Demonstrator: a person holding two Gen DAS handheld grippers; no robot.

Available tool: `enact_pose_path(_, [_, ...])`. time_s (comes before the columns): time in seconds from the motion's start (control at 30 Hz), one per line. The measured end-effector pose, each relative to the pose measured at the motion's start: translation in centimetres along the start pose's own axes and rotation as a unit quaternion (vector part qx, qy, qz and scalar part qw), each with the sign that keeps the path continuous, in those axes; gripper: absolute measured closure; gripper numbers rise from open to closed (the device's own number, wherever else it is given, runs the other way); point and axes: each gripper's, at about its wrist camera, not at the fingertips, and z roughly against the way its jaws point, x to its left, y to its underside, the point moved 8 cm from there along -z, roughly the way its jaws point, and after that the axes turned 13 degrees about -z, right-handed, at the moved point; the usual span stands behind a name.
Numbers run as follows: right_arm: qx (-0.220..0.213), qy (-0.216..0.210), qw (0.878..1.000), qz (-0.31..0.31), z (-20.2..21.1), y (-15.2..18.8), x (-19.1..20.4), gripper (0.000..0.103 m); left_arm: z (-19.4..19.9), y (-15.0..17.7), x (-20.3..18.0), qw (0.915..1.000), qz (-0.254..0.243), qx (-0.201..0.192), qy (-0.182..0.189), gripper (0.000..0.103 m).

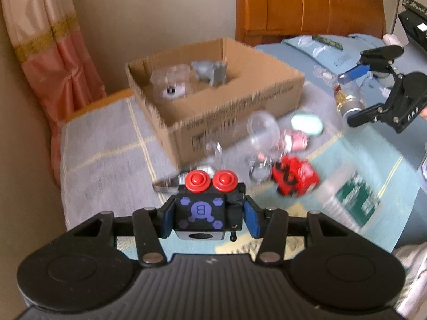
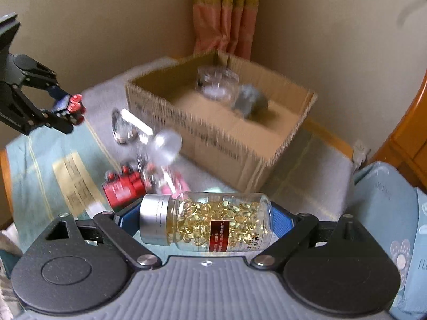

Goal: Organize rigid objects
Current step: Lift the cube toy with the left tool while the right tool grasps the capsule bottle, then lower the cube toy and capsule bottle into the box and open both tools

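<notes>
My left gripper (image 1: 208, 214) is shut on a black toy block with two red knobs (image 1: 206, 202); it also shows in the right wrist view (image 2: 73, 110). My right gripper (image 2: 197, 221) is shut on a clear capsule bottle with a silver cap (image 2: 208, 225), held sideways; it also shows in the left wrist view (image 1: 349, 104). An open cardboard box (image 1: 229, 106) on the bed holds a clear jar (image 1: 172, 82) and a grey toy (image 1: 210, 72). The box shows in the right wrist view (image 2: 226, 144) too.
Loose on the bed in front of the box lie a red toy block (image 1: 295, 178), a clear glass (image 1: 263, 130), a pink item (image 1: 296, 141), a mint-green oval (image 1: 307, 124) and a green-labelled bottle (image 1: 352, 197). A wooden headboard (image 1: 307, 5) and a curtain (image 1: 50, 53) stand behind.
</notes>
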Motion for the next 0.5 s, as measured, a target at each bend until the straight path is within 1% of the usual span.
enact_pose_path(0.1, [-0.020, -0.006, 1.000, 0.001, 1.0, -2.0, 0.2, 0.007, 0.7, -2.5, 0.9, 0.9999, 0.007, -0.013, -0.004, 0.053])
enact_pose_path(0.17, [-0.034, -0.006, 0.999, 0.001, 1.3, -3.4, 0.4, 0.007, 1.1, -4.6, 1.6, 0.9995, 0.000, -0.030, -0.014, 0.053])
enact_pose_path(0.23, [-0.045, -0.003, 0.999, 0.000, 1.5, -4.8, 0.5, 0.007, 1.1, -6.7, 2.4, 0.9988, 0.000, -0.040, -0.028, 0.053])
enact_pose_path(0.3, [-0.053, 0.000, 0.999, 0.000, 1.4, -6.1, 0.6, 0.007, 0.9, -8.6, 3.1, 0.9982, 0.001, -0.049, -0.034, 0.053])
enact_pose_path(0.4, [-0.056, 0.001, 0.998, -0.001, 1.1, -7.3, 0.9, 0.007, 0.3, -10.7, 3.9, 0.9977, -0.001, -0.058, -0.036, 0.053])
enact_pose_path(0.5, [-0.056, 0.004, 0.998, -0.003, 0.7, -8.1, 0.9, 0.007, -1.0, -12.0, 4.5, 0.9978, 0.007, -0.055, -0.036, 0.053])
